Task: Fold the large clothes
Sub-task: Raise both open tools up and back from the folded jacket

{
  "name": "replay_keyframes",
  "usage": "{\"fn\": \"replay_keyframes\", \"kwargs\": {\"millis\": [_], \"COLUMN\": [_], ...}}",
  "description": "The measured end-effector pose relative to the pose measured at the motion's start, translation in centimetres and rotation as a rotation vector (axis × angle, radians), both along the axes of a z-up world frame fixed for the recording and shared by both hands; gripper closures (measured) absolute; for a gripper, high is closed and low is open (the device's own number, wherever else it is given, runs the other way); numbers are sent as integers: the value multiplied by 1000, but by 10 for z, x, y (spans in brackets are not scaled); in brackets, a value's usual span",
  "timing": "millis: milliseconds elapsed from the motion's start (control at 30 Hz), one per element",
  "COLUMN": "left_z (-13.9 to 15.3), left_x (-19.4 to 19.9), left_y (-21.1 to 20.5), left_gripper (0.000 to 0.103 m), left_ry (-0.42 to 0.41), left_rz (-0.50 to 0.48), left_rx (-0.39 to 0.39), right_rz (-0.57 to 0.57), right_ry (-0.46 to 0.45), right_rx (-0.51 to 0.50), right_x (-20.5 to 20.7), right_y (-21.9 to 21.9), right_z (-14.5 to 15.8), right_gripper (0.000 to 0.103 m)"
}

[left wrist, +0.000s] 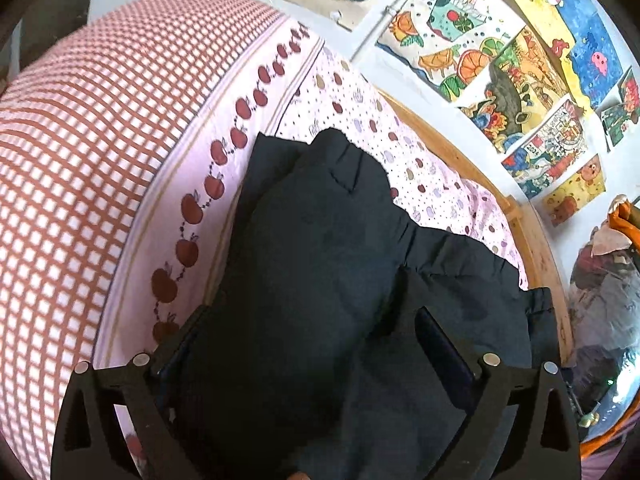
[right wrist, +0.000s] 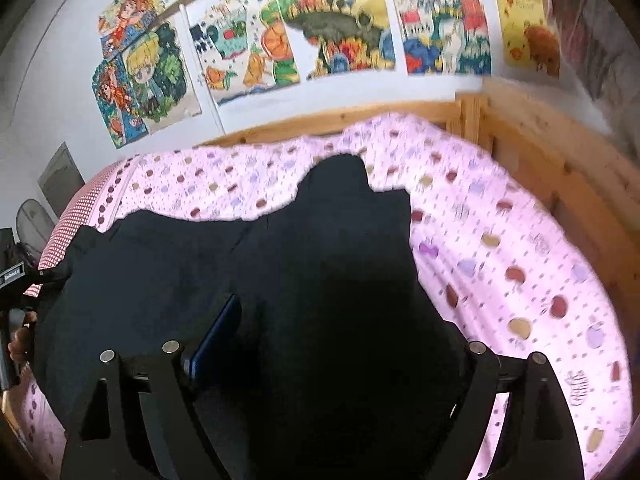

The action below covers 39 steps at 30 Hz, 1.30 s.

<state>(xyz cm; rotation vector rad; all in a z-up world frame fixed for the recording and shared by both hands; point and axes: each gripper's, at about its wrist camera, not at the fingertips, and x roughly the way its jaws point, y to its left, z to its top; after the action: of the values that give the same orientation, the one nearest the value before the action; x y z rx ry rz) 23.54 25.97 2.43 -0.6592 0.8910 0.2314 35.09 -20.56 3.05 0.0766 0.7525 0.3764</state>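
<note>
A large dark garment lies in a folded heap on the pink apple-print bedsheet. My left gripper hovers over its near part, open wide, one finger at each side of the cloth and neither pad pinching it. In the right wrist view the same garment spreads across the sheet. My right gripper is open above it, with its blue-padded left finger clear and its right finger hard to pick out against the dark cloth. A person's hand shows at the far left edge.
A red-and-white checked quilt bulges at the left of the bed. The wooden bed frame runs along the back and right side. Coloured drawings cover the wall. A pile of bags and clothes sits beyond the frame.
</note>
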Motion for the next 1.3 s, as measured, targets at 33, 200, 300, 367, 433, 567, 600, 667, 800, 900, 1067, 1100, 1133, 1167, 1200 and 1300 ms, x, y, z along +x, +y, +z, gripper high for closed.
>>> {"fn": "replay_keyframes", "kwargs": {"millis": [33, 200, 300, 367, 433, 567, 600, 667, 800, 900, 1067, 1100, 1133, 1167, 1200, 1300], "left_z": [3, 21, 30, 38, 48, 72, 78, 89, 109, 121, 136, 138, 139, 140, 141, 141], "left_x": [-3, -17, -26, -32, -41, -59, -63, -73, -94, -111, -139, -145, -149, -156, -163, -177], "left_y": [-1, -5, -9, -14, -22, -44, -51, -65, -85, -99, -123, -128, -131, -136, -141, -152], "left_gripper": [1, 0, 0, 0, 0, 0, 0, 0, 0, 0, 0, 0, 0, 0, 0, 0], "left_ry": [-11, -51, -73, -90, -130, -209, -228, -265, -324, -359, -383, -390, -395, -406, -415, -420], "left_rz": [9, 46, 66, 71, 75, 59, 48, 21, -7, -21, -47, -53, -56, -62, -66, -85], "left_rx": [6, 38, 65, 95, 146, 286, 313, 353, 389, 416, 469, 479, 486, 493, 501, 513], "right_rz": [-5, -34, -32, -21, -11, 20, 26, 37, 54, 65, 77, 82, 83, 84, 86, 90], "right_ry": [-14, -75, -111, -147, -178, -237, -245, -253, -275, -298, -327, -337, -342, -351, -359, -370], "right_rx": [3, 4, 6, -3, -13, -30, -31, -28, -19, -11, 10, 19, 24, 30, 35, 56], "right_x": [-2, -17, -27, -37, -47, -71, -76, -86, -111, -130, -159, -167, -172, -179, -186, -203], "right_y": [0, -2, -2, 1, 6, 14, 16, 18, 19, 17, 15, 14, 14, 14, 13, 13], "right_z": [5, 27, 42, 52, 61, 79, 83, 89, 104, 116, 130, 134, 136, 138, 140, 141], "right_gripper": [19, 12, 11, 10, 10, 9, 9, 9, 9, 8, 8, 8, 8, 8, 7, 6]}}
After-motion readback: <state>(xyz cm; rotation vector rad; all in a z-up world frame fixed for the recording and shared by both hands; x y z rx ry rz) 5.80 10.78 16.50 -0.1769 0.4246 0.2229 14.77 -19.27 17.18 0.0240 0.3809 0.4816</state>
